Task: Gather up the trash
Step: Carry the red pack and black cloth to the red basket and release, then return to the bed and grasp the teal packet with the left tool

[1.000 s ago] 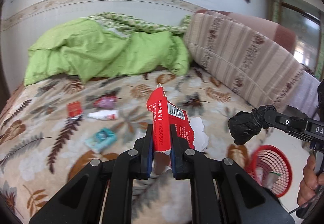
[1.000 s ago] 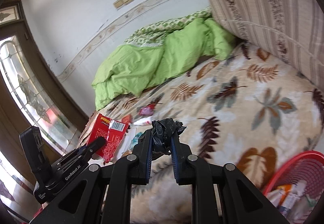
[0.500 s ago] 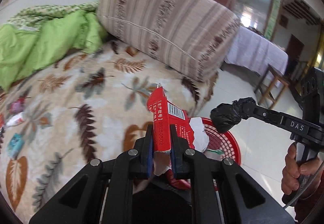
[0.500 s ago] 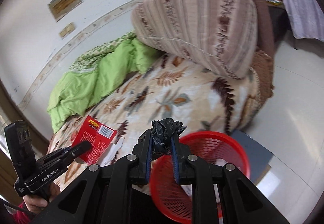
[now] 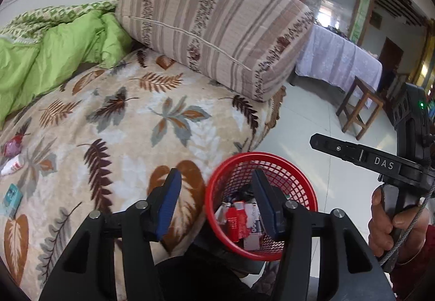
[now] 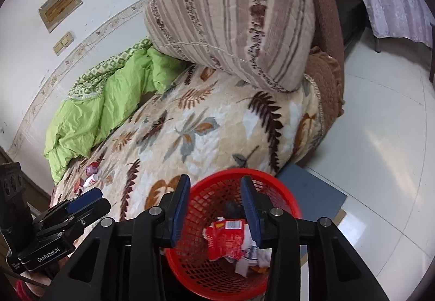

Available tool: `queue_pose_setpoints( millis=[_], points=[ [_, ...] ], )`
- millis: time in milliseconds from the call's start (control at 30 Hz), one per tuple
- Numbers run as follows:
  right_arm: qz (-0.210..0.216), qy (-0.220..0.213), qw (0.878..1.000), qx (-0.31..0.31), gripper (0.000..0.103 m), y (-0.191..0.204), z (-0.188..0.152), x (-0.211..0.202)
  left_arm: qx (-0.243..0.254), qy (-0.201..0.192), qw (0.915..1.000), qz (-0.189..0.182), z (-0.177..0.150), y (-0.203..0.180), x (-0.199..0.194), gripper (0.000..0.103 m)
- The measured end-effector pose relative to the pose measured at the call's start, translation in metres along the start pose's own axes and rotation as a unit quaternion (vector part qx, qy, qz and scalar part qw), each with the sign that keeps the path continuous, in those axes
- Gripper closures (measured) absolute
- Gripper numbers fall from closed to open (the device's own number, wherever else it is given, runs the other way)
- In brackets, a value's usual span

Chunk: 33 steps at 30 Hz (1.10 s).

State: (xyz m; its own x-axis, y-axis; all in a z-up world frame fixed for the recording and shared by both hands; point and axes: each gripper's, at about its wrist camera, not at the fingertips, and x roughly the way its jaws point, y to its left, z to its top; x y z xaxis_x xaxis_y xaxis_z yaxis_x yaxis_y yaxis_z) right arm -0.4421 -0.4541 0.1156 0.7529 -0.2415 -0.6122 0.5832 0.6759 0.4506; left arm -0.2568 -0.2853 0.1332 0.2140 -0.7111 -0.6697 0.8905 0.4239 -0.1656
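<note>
Left gripper (image 5: 216,201) jaws opening, nothing between them; right gripper (image 6: 214,203) jaws opening, likewise released, above red basket (image 6: 282,192) at six o'clock; red carton (image 6: 227,242) inside

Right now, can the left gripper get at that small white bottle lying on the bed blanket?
Probably yes. The left gripper has nothing between its opening jaws, and the white bottle lies uncovered on the leaf-print blanket, nothing blocking it. The gripper sits over the red basket, so it must swing back across.
</note>
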Motion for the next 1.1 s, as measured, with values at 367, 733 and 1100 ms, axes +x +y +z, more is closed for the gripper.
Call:
queue_pose_setpoints(
  millis=[367,733,1100],
  points=[
    [0.105,0.06,0.99,-0.073,0.053,0.112,-0.006,0.065,-0.087,-0.022,0.991,0.099,-0.032,0.116,-0.057,0.042],
    [0.167,0.125,0.966,-0.153,0.051,0.224,-0.023,0.134,-0.204,-0.024,0.9484,0.242,-0.072,0.293,-0.101,0.032],
    [0.173,0.155,0.959,-0.161,0.05,0.245,-0.026,0.169,-0.205,0.045,0.9565,0.202,-0.054,0.384,-0.025,0.031]
  ],
)
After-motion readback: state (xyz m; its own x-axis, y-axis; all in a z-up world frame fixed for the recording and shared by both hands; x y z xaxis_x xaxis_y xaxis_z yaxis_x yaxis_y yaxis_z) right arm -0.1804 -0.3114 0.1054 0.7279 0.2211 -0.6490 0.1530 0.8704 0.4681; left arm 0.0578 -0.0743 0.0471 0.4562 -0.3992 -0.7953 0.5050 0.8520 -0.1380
